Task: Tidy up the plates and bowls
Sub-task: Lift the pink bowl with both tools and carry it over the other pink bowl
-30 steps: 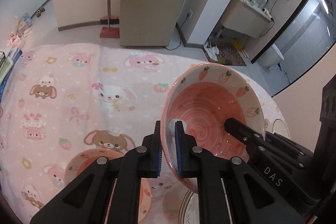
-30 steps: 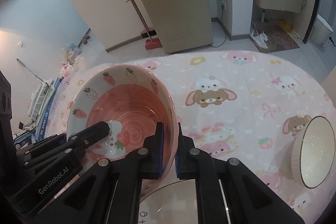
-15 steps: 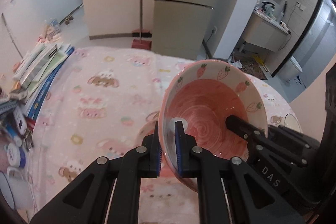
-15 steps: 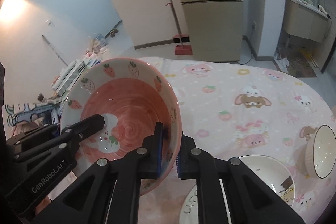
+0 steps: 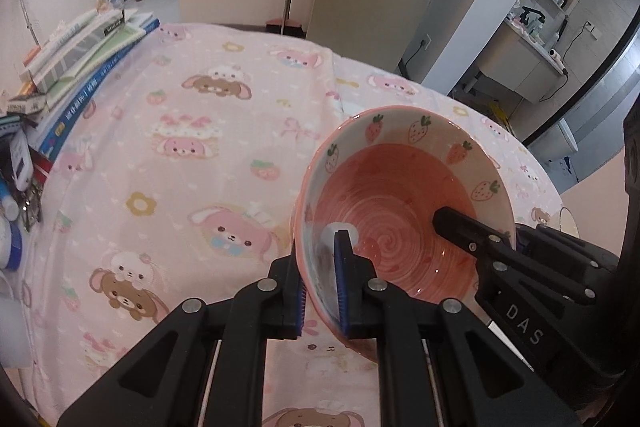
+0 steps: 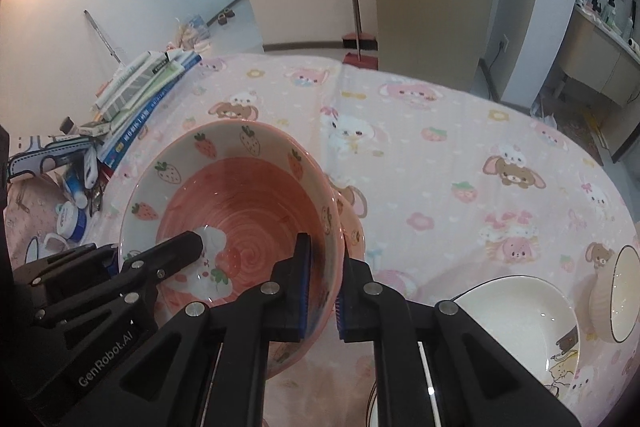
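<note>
A pink bowl with strawberries on its pale rim (image 5: pixel 400 219) (image 6: pixel 240 211) hangs tilted above the pink cartoon tablecloth (image 5: pixel 200 155). My left gripper (image 5: pixel 322 291) is shut on the bowl's near-left rim, one pad inside and one outside. My right gripper (image 6: pixel 322 287) is shut on the opposite rim in the same way. Each gripper's inner finger shows in the other view, the right gripper (image 5: pixel 460 227) and the left gripper (image 6: pixel 180 251). The edge of a second pink bowl (image 6: pixel 354 227) peeks out just behind the held one.
A stack of books (image 5: pixel 80 55) (image 6: pixel 148 87) and small jars (image 6: pixel 70 223) crowd the table's left edge. A white cartoon plate (image 6: pixel 516 311) and a ribbed beige bowl (image 6: pixel 620 295) sit at the right. Another plate's rim (image 6: pixel 374 399) lies under my right gripper.
Both grippers have carried the pink bowl leftward over the table, toward the books. The books and jars came into view, and the white plate appeared on the right.
</note>
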Tool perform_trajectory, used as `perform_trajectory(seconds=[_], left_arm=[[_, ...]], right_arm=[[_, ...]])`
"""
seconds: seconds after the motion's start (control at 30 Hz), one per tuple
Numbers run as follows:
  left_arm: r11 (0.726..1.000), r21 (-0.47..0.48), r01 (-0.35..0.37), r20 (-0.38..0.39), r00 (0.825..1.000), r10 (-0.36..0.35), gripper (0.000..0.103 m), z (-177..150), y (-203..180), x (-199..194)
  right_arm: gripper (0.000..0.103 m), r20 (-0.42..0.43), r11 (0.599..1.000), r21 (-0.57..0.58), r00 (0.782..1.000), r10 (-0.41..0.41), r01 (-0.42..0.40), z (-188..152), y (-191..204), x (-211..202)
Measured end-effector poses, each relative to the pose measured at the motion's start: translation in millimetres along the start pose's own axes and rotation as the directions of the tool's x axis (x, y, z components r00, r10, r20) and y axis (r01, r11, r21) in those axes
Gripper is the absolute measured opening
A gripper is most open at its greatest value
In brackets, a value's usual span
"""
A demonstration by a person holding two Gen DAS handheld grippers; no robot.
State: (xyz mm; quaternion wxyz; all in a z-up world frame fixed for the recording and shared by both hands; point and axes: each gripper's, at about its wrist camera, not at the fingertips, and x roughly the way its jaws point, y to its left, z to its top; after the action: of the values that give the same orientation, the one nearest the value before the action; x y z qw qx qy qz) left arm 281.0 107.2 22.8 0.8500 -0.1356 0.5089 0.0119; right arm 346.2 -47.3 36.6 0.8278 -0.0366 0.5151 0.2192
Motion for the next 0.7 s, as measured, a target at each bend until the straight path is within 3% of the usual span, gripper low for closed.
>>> perform_trajectory(seconds=[0.23,0.7], left_arm=[[1.000,0.025,-0.015,-0.032,0.999,0.016,0.011,-3.6,-6.3,12.9],[0.998,0.064,-0.028,-0.044,0.999,0.031,0.013,-6.8,-15.4,27.4]], right_arm=[[0.011,-0.061,1.000,0.019,0.998,0.011,-0.010,-0.2,-9.0,20.1],[0.011,-0.093,0.999,0.024,0.995,-0.028,0.030,2.3,-16.7,34.0]])
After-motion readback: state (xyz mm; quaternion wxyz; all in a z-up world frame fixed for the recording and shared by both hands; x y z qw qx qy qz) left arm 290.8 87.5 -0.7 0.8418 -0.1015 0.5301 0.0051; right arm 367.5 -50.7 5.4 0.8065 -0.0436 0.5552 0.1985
